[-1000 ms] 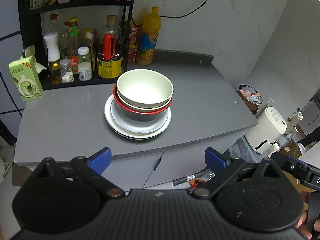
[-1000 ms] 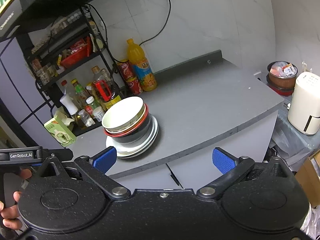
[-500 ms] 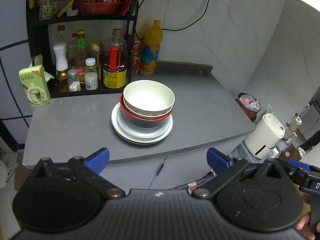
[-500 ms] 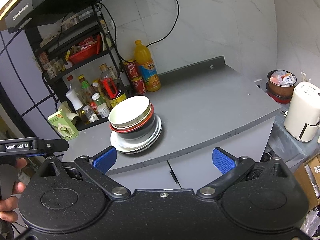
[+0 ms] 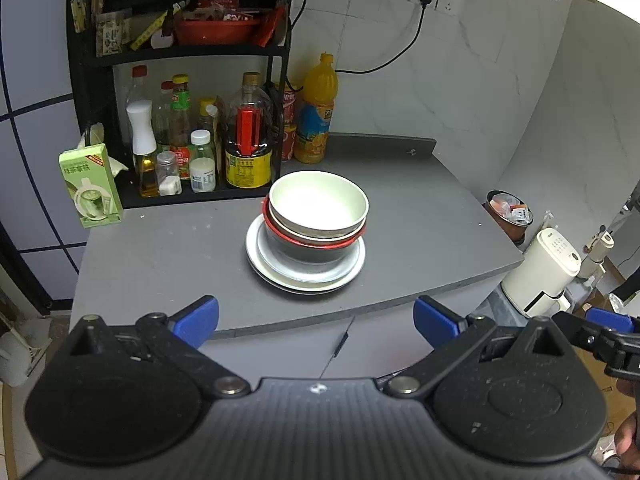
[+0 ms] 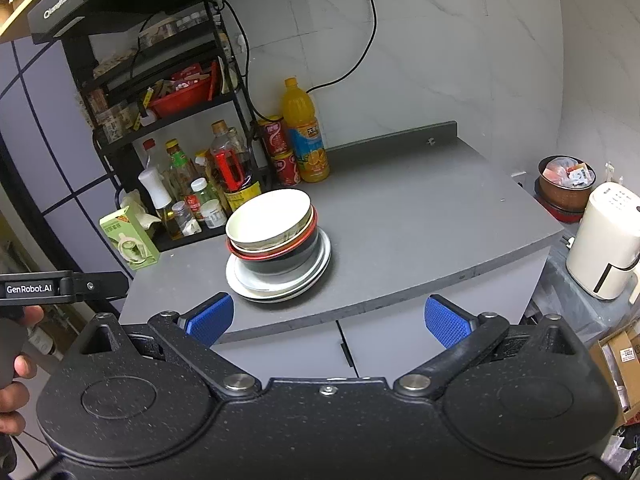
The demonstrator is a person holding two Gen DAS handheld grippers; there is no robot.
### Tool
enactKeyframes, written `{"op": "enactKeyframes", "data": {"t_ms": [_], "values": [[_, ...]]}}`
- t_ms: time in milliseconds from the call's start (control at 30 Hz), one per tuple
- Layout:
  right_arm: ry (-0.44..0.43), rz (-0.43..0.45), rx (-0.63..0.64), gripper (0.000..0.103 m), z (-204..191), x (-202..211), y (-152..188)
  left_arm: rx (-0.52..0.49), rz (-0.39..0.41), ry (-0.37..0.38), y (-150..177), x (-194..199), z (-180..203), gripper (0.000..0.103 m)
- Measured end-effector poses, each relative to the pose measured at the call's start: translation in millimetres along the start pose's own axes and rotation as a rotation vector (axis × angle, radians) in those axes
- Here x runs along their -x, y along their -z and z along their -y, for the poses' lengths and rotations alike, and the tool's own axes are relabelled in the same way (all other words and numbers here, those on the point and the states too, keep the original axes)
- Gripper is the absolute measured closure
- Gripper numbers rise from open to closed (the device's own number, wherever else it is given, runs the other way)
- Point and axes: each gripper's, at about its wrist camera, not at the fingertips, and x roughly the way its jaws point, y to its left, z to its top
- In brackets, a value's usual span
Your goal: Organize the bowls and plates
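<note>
Sitting near the middle of the grey countertop (image 5: 168, 240), a single stack holds all the dishes: white plates (image 5: 306, 278) at the bottom, two rims showing though the exact count is hard to tell, then a black bowl with a red rim (image 5: 308, 246), and nested in it a cream bowl (image 5: 318, 204), empty inside, with the edge of another pale bowl just visible beneath it. Both grippers hang in front of the counter's edge, well apart from the stack. The left gripper (image 5: 316, 320) has its blue pads spread wide with nothing between them, and the right gripper (image 6: 327, 318) is likewise spread and empty. Behind the stack, a black rack (image 5: 100, 120) carries several condiment bottles on its lower shelf and a red basket (image 5: 214, 30) of packets above. One orange juice bottle (image 5: 316, 112) stands beside the rack, next to two stacked red cans (image 6: 282, 152). One green carton (image 5: 90, 188) stands at the counter's left.
</note>
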Motion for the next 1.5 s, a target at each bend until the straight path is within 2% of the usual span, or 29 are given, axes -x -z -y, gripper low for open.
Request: {"op": "enactKeyframes", "data": {"t_ms": [533,1500], "values": [[-0.001,0.009,0.007,0.0,3.2,0.9,-2.7,0.002,0.005,-0.006,-2.3,1.9,-9.6,0.0],[0.016,0.033,0.027,0.0,3.4,5.9,-6.6,-0.018,0.012,-0.009,-5.5,3.8,1.0,0.0]]}}
